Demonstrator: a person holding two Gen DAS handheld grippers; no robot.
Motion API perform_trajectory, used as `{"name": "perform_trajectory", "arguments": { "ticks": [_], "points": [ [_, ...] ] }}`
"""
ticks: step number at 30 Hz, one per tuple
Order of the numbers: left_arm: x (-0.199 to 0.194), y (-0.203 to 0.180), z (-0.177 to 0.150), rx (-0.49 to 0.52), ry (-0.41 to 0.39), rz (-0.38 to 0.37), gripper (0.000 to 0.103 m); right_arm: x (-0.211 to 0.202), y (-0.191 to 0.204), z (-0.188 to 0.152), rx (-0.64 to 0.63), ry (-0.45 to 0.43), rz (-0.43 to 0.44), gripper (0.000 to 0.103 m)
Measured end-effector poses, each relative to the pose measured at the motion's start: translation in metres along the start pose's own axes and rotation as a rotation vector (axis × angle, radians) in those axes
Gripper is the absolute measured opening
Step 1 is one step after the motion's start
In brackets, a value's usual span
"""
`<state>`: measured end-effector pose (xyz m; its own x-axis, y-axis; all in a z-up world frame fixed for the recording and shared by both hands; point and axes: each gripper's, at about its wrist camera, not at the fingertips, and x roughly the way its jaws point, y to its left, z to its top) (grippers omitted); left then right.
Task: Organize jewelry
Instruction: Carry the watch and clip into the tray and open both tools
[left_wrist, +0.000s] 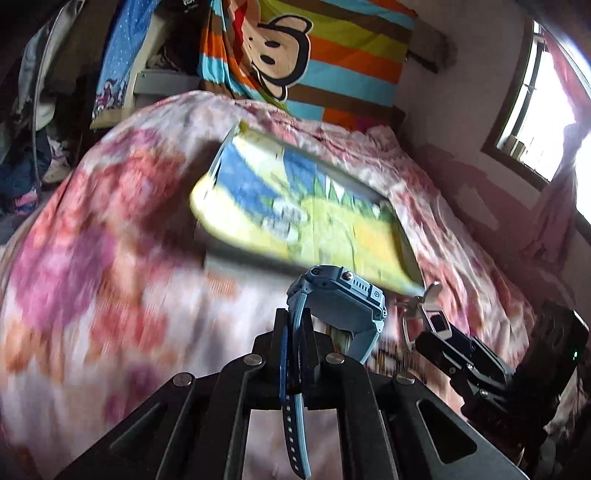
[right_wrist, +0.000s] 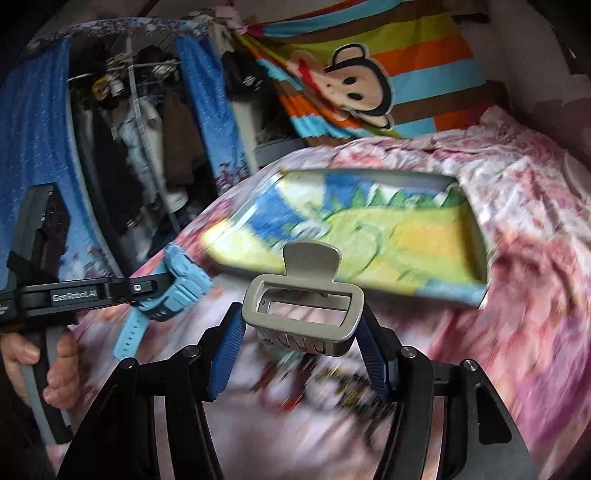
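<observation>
A bed covered in a pink and white floral bedspread (left_wrist: 110, 240) fills most of both views, its pattern smeared by blur. Behind it hangs a striped cloth with a cartoon monkey face (right_wrist: 362, 81), and the right wrist view shows an open wardrobe with blue curtains (right_wrist: 207, 107) to the left of that cloth. On the bedspread lies a shallow tray (right_wrist: 476, 254) lined with a yellow, green and blue dinosaur picture. In front of the tray, above the bedding, the left gripper (left_wrist: 293, 325) has its fingers pressed almost together on the strap of a light blue wristwatch (left_wrist: 343, 299); the watch case stands up over the fingertips and the free strap end hangs down between the arms. A hand (right_wrist: 55, 362) grips that tool's handle at the left edge of the right wrist view. Beside it, the right gripper (right_wrist: 301, 328) holds a silver-grey hair claw clip (right_wrist: 303, 306) across its middle, the blue ribbed pads about half spread and bearing on the clip's two sides, with the clip's teeth pointing down
</observation>
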<state>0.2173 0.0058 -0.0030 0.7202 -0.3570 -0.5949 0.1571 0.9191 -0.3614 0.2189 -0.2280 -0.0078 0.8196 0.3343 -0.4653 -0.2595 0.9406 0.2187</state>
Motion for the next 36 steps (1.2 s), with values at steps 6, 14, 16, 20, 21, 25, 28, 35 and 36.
{"name": "perform_trajectory", "arguments": {
  "ticks": [6, 14, 16, 20, 21, 25, 28, 35, 36],
  "points": [
    [0.048, -0.003, 0.048, -0.041, -0.035, 0.023, 0.005, 0.048, -0.028, 0.03, 0.067, 0.009, -0.031, 0.055],
    [0.103, 0.012, 0.067, -0.109, 0.015, 0.077, 0.005, 0.087, -0.044, 0.021, 0.154, 0.068, -0.032, 0.055],
    [0.111, 0.015, 0.067, -0.122, 0.03, 0.095, 0.005, 0.091, -0.048, 0.019, 0.17, 0.083, -0.036, 0.055],
    [0.116, 0.018, 0.068, -0.154, 0.042, 0.113, 0.009, 0.092, -0.048, 0.018, 0.167, 0.085, -0.042, 0.056],
    [0.116, 0.018, 0.068, -0.161, 0.049, 0.11, 0.012, 0.093, -0.047, 0.017, 0.162, 0.085, -0.042, 0.056],
    [0.111, 0.018, 0.068, -0.138, 0.042, 0.102, 0.026, 0.084, -0.047, 0.018, 0.16, 0.059, -0.056, 0.065],
    [0.1, 0.018, 0.07, -0.14, 0.023, 0.098, 0.064, 0.07, -0.048, 0.019, 0.161, 0.033, -0.069, 0.067],
    [0.049, 0.015, 0.063, -0.139, -0.083, 0.104, 0.09, 0.02, -0.035, 0.023, 0.117, -0.061, -0.093, 0.092],
    [0.037, 0.011, 0.059, -0.119, -0.108, 0.11, 0.096, 0.01, -0.031, 0.023, 0.106, -0.075, -0.087, 0.095]
  ]
}}
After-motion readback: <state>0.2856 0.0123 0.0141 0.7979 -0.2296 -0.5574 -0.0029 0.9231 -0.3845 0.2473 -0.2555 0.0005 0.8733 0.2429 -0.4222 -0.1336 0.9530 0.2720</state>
